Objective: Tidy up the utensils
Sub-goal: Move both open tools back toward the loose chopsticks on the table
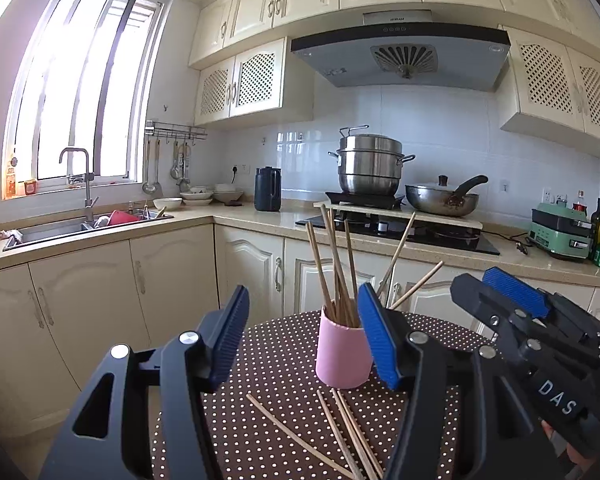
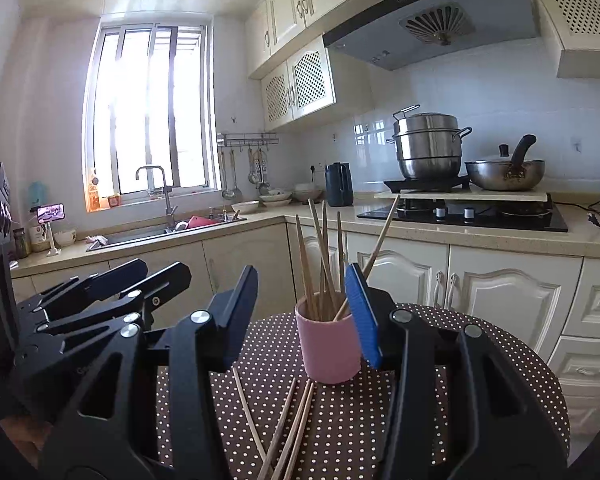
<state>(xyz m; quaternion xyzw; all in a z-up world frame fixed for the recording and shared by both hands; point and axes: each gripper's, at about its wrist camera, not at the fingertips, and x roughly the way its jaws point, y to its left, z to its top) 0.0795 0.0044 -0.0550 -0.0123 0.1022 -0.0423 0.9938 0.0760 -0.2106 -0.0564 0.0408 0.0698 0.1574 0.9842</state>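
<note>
Left wrist view: we see the pink cup (image 1: 343, 354) upright on our dotted counter (image 1: 260, 360), holding a sheaf of standing chopsticks (image 1: 336, 268), with loose chopsticks (image 1: 340, 432) lying flat just before it. Our left gripper (image 1: 304, 336) and right gripper (image 2: 300, 316) both have jaws parted, gripping nothing.
</note>
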